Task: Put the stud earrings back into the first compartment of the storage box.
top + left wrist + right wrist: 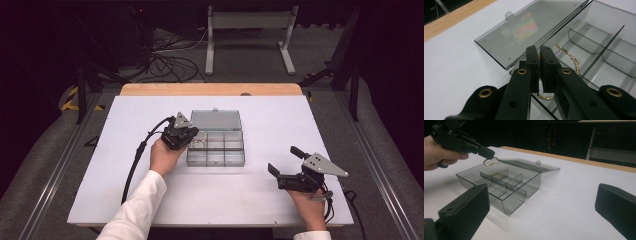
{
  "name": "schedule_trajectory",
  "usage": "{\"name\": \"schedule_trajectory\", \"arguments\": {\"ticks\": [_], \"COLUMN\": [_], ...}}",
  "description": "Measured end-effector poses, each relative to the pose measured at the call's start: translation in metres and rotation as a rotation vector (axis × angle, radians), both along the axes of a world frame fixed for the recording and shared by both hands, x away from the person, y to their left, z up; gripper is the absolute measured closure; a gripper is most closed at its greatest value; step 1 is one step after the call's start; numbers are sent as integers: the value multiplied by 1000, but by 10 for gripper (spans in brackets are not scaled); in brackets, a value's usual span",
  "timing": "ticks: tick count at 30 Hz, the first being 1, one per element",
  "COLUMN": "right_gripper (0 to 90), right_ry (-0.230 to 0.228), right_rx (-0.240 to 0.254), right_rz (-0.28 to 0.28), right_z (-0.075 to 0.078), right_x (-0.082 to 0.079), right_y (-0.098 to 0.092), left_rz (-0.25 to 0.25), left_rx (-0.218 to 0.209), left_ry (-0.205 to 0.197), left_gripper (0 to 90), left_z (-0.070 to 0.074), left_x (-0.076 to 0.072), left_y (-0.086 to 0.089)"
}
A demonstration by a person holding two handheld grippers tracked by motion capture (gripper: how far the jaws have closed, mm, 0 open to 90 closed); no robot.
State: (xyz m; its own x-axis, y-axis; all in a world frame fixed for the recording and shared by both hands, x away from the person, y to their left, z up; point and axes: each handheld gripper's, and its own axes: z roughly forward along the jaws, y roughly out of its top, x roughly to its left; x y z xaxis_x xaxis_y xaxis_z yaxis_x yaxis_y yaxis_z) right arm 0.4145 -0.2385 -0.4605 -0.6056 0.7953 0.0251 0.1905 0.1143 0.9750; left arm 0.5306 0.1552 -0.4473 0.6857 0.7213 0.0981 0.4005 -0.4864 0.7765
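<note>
Left tongs clamp my thin gold chain bracelet above the clear grey compartment box, mid-bench. Right tongs rest open near the bench's right edge. Risk: slippage from thin grip.

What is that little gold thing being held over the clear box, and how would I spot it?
Find the smoky clear box with its lid open, in the middle of the white table. Over its left end, the left gripper pinches a gold chain bracelet. It hangs in the air, unlike the gold piece lying inside a compartment.
</note>
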Motion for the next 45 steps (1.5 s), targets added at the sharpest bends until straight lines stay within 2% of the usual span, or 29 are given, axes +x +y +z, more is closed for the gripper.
{"name": "schedule_trajectory", "arguments": {"ticks": [3, 8, 11, 17, 19, 20, 22, 25, 29, 32, 40, 45], "right_gripper": [0, 0, 0, 0, 0, 0, 0, 0, 0, 0, 1, 1], "right_ry": [1, 1, 0, 0, -1, -1, -1, 1, -3, -2, 5, 13], "right_rx": [0, 1, -1, 0, 1, 1, 3, 6, -1, 0, 3, -1], "right_rz": [1, 1, 2, 3, 4, 3, 3, 2, 2, 0, -3, -20], "right_z": [0, 0, 0, 0, 0, 0, 0, 0, 0, 0, 0, -1], "right_x": [0, 0, 0, 0, 0, 0, -1, -1, 0, 0, 0, 1], "right_y": [0, 0, 0, 0, 0, 0, 0, 0, 0, 0, 0, 1], "left_rz": [1, 4, 3, 2, 8, 9, -10, -25, -29, -31, -46, -71], "left_rx": [27, 43, 46, 60, 54, 36, 26, -16, -91, -116, -139, -156], "left_ry": [-1, -5, 9, 1, -10, -7, -12, -9, 0, -4, -29, -44], "left_gripper": [861, 859, 857, 844, 767, 702, 656, 556, 420, 344, 165, 100], "left_z": [-2, -4, -6, -8, -7, -6, -5, -2, 1, 3, 9, 14], "left_x": [1, 2, 3, 2, 2, 2, 1, 0, 1, 1, -4, -9], "left_y": [-1, -2, -2, -5, -5, -5, -4, -4, 0, 2, 5, 6]}}
